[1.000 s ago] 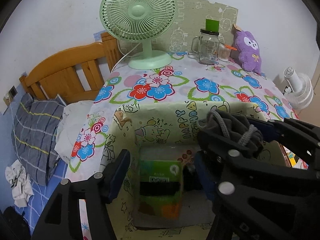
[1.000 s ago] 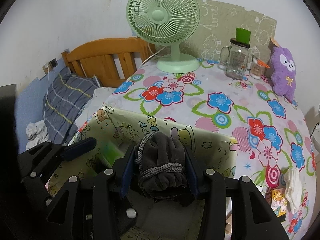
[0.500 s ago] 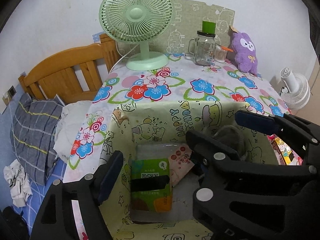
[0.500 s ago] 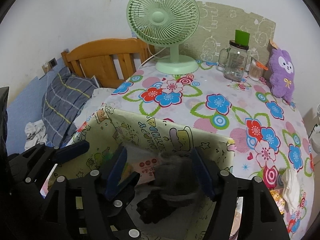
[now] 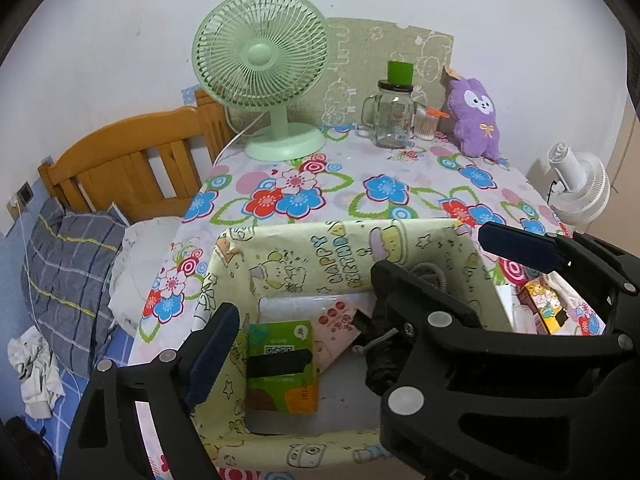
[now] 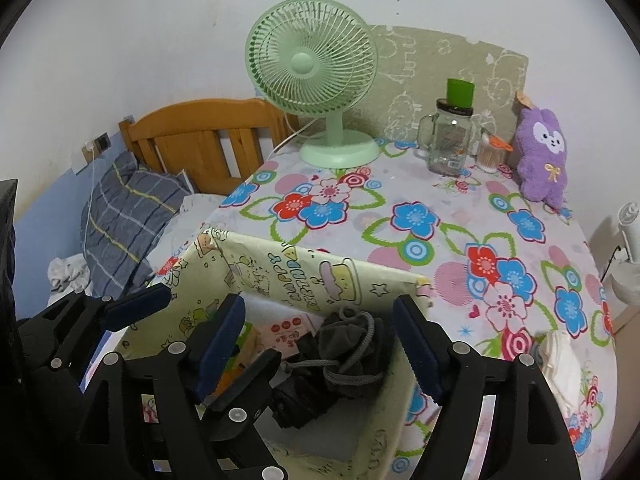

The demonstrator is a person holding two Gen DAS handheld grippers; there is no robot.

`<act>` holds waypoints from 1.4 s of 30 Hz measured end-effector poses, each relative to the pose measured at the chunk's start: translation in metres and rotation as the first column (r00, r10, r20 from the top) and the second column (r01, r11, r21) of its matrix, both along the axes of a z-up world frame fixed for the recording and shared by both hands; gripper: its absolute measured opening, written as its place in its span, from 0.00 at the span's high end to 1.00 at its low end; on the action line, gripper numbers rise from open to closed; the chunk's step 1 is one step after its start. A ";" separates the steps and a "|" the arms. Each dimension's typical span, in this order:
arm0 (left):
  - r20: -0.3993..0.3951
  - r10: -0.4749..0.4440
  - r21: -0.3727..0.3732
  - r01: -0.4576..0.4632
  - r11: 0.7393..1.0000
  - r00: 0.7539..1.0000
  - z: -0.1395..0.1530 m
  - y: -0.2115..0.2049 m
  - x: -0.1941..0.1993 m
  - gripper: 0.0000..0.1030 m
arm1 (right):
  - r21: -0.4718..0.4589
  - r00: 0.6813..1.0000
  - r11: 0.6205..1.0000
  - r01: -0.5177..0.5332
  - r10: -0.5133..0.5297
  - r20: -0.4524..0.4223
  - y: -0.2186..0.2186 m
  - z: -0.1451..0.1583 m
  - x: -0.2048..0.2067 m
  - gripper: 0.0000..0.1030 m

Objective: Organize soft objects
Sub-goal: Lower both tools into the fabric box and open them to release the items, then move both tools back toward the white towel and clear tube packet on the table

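A yellow cartoon-print fabric box (image 5: 320,246) (image 6: 288,268) stands at the near edge of the flowered table. A dark grey drawstring pouch (image 6: 346,350) lies inside it on dark cloth, partly hidden in the left wrist view (image 5: 380,356) behind the right gripper. My right gripper (image 6: 320,348) is open and empty just above the pouch. My left gripper (image 5: 360,312) is open and empty over the box. A green packet (image 5: 282,364) and a pink packet (image 5: 340,328) lie on the box floor. A purple plush toy (image 6: 540,160) leans at the table's back right.
A green desk fan (image 6: 316,80), a glass mug jar (image 6: 448,144) and a small cotton-swab jar (image 6: 490,154) stand at the back. A white cloth (image 6: 560,360) and a small yellow box (image 5: 544,308) lie right of the fabric box. A wooden bed with pillow (image 5: 68,276) is at left.
My right gripper opened and let go of the grey pouch, which dropped into the box. Both grippers have pulled back and up a little.
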State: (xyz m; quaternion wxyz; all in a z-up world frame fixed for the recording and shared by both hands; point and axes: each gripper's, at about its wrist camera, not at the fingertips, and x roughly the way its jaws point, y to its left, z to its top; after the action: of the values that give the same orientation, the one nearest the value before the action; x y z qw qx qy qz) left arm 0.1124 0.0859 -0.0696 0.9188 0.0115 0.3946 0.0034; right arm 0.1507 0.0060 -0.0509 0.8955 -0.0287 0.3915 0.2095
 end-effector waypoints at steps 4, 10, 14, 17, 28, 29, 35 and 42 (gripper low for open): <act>0.021 -0.010 0.010 0.010 1.000 1.000 0.008 -0.008 -0.004 0.13 | 0.007 1.000 1.000 0.018 -0.018 0.015 -0.009 0.006 -0.004 0.22; 0.050 -0.030 0.018 0.029 0.999 0.998 0.018 -0.022 -0.009 0.12 | 0.021 0.998 0.999 0.043 -0.044 0.037 -0.025 0.017 -0.012 0.21; 0.062 -0.045 0.022 0.044 0.999 0.997 0.023 -0.033 -0.012 0.11 | 0.028 0.996 0.997 0.066 -0.067 0.051 -0.036 0.023 -0.017 0.20; 0.072 -0.056 0.028 0.054 0.998 0.996 0.026 -0.041 -0.013 0.11 | 0.033 0.995 0.996 0.080 -0.082 0.057 -0.044 0.026 -0.019 0.20; 0.107 -0.087 0.042 0.083 0.996 0.990 0.036 -0.071 -0.020 0.05 | 0.042 0.984 0.989 0.142 -0.146 0.102 -0.077 0.037 -0.030 0.12; 0.110 -0.091 0.044 0.087 0.995 0.990 0.037 -0.074 -0.021 0.05 | 0.043 0.983 0.988 0.145 -0.149 0.103 -0.080 0.038 -0.031 0.12; 0.119 -0.122 0.047 0.117 0.992 0.985 0.038 -0.093 -0.023 0.04 | 0.050 0.979 0.984 0.174 -0.178 0.103 -0.098 0.040 -0.035 0.12; 0.133 -0.159 0.044 0.155 0.987 0.978 0.038 -0.115 -0.026 0.04 | 0.048 0.969 0.975 0.215 -0.219 0.111 -0.122 0.040 -0.042 0.12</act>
State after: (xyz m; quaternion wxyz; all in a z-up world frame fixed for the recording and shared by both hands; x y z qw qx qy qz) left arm 0.0867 -0.0294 -0.0312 0.9406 0.0579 0.3289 -0.0617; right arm 0.1083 -0.1160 -0.0114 0.9346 0.0182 0.3360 0.1151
